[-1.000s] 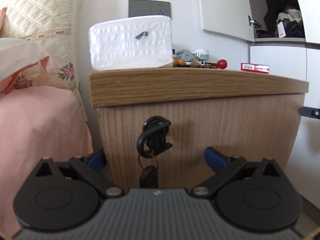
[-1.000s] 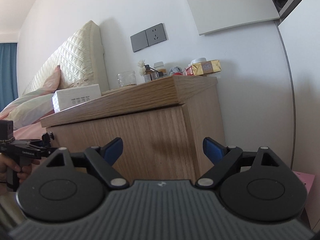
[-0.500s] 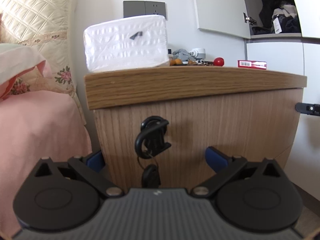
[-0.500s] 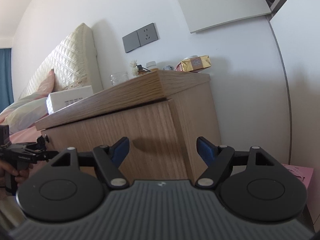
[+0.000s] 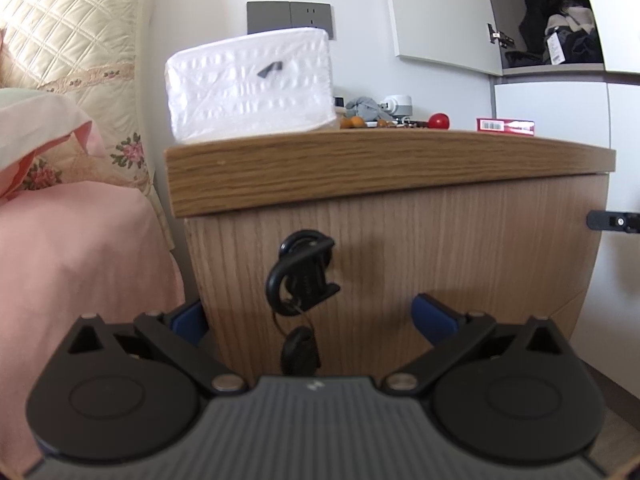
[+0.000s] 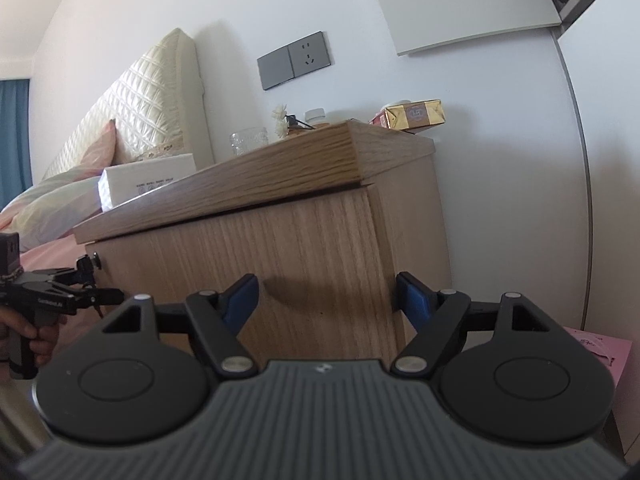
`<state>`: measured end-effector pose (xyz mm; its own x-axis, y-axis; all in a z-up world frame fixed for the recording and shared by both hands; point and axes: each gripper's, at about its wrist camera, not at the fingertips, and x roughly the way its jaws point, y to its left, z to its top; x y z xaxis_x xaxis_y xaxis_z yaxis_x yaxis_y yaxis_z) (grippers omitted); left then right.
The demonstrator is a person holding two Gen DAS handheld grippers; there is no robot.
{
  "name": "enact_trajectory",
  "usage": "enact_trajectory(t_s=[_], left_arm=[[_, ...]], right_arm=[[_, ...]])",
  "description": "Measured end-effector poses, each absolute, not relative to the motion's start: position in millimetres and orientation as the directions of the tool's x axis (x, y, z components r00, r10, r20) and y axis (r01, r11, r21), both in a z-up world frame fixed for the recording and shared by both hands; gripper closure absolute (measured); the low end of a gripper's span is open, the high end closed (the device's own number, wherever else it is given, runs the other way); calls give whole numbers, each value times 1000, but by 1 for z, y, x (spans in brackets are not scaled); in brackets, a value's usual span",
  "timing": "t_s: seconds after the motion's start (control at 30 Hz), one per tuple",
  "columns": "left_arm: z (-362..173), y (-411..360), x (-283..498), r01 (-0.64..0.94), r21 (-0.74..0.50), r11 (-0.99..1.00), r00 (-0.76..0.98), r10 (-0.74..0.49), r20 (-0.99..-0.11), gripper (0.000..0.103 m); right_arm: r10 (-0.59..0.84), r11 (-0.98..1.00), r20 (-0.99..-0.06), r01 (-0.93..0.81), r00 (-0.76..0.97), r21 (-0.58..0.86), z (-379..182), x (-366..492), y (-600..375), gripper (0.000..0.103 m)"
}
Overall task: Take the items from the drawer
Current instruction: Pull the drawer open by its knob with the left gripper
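My left gripper [image 5: 308,316] is wide open and holds nothing. Its blue fingertips [image 5: 434,318] stand far apart, one on each side of the black handle [image 5: 302,276] that is fixed on the wooden drawer front [image 5: 440,256]. The fingertips are near the wood, but I cannot tell if they touch it. Under the handle hangs a small black key [image 5: 300,350] on a ring. The drawer is shut; its front sits flush under the thick top board of the counter [image 5: 360,168], so the things inside are not visible.

My right gripper [image 6: 326,302] is also open and empty. It points at the right end of the same drawer front [image 6: 300,248], with one blue fingertip before the wood and the other at the corner of the cabinet. From this view I see my left gripper [image 6: 86,294] at the far left, held by a hand [image 6: 34,334], close to the handle [image 6: 94,264].

On the counter stands a white tissue pack [image 5: 250,84] at the left end. Farther right are a red ball [image 5: 439,121] and a red box [image 5: 505,126]. The right wrist view shows also a glass [image 6: 248,140] and a gold box [image 6: 414,114] on top. A bed with pink cover [image 5: 80,256] is just beside the counter on the left, and a grey wall socket [image 5: 290,16] is behind the tissue pack.
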<state>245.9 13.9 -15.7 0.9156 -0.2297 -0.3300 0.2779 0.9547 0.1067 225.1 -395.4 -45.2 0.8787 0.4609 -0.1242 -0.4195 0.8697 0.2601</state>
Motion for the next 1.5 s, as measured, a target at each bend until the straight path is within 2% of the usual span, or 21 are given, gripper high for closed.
enact_trajectory(t_s=[0.67, 1.5], left_arm=[[-14, 19, 226, 280, 94, 955, 916, -237, -322, 1], [-9, 21, 169, 287, 77, 955, 911, -247, -329, 2]], right_arm=[[518, 846, -157, -478, 841, 235, -39, 208, -403, 24], [598, 791, -167, -545, 784, 278, -34, 159, -415, 24]])
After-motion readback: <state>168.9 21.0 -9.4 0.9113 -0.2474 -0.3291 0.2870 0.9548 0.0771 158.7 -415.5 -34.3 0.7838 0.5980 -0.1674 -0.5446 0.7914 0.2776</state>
